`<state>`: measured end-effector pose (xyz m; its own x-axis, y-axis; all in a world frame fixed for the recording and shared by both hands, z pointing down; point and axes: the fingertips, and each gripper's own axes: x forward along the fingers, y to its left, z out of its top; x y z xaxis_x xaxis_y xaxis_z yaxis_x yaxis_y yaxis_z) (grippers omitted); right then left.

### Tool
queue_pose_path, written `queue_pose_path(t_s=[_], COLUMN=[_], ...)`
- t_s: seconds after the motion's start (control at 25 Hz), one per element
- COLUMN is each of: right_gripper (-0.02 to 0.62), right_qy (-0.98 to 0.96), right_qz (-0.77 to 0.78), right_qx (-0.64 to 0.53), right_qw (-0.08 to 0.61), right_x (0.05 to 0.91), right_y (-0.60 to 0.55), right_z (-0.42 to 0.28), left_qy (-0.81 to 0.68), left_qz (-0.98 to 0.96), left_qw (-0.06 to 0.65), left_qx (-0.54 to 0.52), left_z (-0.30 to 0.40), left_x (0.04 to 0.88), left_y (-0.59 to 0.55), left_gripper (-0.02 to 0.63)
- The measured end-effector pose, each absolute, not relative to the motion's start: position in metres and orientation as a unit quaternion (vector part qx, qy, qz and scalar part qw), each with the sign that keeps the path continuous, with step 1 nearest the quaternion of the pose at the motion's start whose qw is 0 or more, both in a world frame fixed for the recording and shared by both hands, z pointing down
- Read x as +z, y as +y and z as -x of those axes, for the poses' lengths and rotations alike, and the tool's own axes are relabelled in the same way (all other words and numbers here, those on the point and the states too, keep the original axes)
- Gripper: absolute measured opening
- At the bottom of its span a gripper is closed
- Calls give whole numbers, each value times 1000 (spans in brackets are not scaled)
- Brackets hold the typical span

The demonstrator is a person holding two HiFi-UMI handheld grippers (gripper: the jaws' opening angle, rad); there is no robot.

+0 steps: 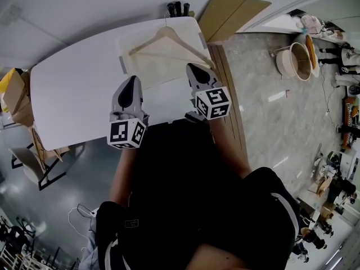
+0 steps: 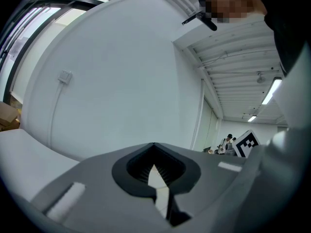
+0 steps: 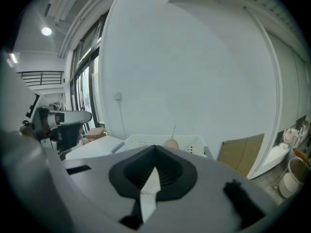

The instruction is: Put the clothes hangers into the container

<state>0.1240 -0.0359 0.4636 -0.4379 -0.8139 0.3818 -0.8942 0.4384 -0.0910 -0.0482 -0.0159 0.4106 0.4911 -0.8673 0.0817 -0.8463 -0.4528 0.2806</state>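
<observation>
A wooden hanger [image 1: 147, 43] is seen lying in the white container [image 1: 121, 54], ahead of both jaws. The left gripper [image 1: 133, 80] and right gripper [image 1: 192, 67] are held closed, with nothing gripped.

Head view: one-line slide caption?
Wooden hanger lies in the white container on the table; left claw and right claw shut, empty.

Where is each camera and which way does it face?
Head view: on the head, steeply down at table, container, hanger; left gripper, right gripper, dark clothing show.
Left gripper view: on that gripper, along its shut jaws toward a white wall.
Right gripper view: likewise, along shut jaws toward the container.
Shared: head and right gripper views show container and hanger.
</observation>
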Motion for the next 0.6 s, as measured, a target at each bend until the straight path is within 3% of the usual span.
queue_pose_path(t_s=[0.6], right_gripper=[15], right_qy=[-840], right_qz=[-495], right_qx=[150], right_qw=[164], right_x=[471], right_y=[-24], right_z=[-120], left_qy=[-496], left_qz=[-855], left_qw=[147], left_qx=[-39], left_z=[44], left_x=[409], left_y=[-13], left_gripper=[4])
